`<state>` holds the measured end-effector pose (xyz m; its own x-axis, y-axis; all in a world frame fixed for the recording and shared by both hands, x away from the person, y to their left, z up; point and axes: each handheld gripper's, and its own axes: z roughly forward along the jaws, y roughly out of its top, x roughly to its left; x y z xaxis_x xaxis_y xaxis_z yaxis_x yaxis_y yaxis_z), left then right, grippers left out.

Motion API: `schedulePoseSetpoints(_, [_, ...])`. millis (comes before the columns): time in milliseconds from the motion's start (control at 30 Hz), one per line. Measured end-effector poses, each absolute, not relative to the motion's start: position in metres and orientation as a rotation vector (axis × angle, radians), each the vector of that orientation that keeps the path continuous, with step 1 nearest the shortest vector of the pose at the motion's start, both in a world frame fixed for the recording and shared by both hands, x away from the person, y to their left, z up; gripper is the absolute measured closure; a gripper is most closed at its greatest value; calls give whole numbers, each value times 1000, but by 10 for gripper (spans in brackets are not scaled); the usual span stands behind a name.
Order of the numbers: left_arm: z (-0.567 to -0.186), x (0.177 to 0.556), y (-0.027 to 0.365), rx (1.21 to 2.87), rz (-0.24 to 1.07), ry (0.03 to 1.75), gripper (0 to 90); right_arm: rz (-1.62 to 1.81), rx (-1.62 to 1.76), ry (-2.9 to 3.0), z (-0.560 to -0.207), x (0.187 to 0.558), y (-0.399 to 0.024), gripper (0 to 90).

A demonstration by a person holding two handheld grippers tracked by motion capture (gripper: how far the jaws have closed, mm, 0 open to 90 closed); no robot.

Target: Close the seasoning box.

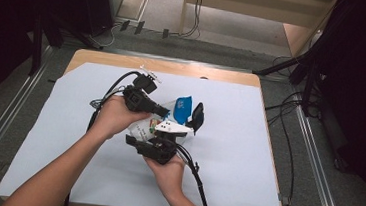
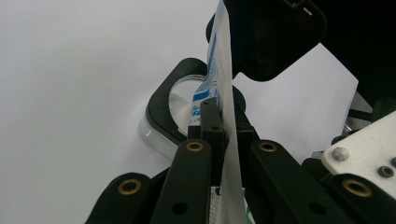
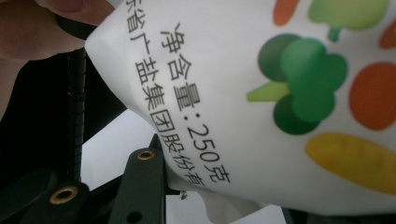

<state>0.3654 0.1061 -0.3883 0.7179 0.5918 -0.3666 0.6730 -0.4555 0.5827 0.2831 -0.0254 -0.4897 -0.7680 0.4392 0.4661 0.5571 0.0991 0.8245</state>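
1. Printing on the bag (image 3: 261, 93) fills my right gripper view: black Chinese characters run diagonally, with "250" readable among them, beside cartoon vegetables — green broccoli, orange rounds, a yellow strip. No brand name I can read.
2. My right gripper (image 1: 160, 143) sits nearest me in the high view, hand under it, cable trailing back toward the table edge. Its jaws stand partly apart with the bag's body between them; in its own view one black jaw (image 3: 140, 186) lies against the bag's lower edge, so I call it clamped on the bag.
3. My left gripper (image 2: 219, 135) is clenched tight on a thin edge of the same bag (image 2: 224, 93). Its own view shows the white film standing on edge between the two closed black jaws, with blue print too small to read.
4. In the high view the left gripper (image 1: 143, 102) comes in from the left, just beyond the right one, and the bag (image 1: 167, 121) hangs between the two, lifted off the surface, its blue part (image 1: 183, 108) on the far side.
5. Beneath lies the white sheet (image 1: 227, 152) covering the wooden table (image 1: 174, 66).
6. Farther off, grey floor (image 1: 225, 51) with loose cables.
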Motion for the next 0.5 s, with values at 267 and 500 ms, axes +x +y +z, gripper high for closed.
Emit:
schedulePoseSetpoints(267, [-388, 366, 106, 2192, -142, 953, 898, -1764, -1028, -2254, -490, 284, -26, 638])
schedulePoseSetpoints(500, [-389, 366, 105, 2188, -142, 955, 898, -1761, -1027, -2266, -490, 284, -26, 634])
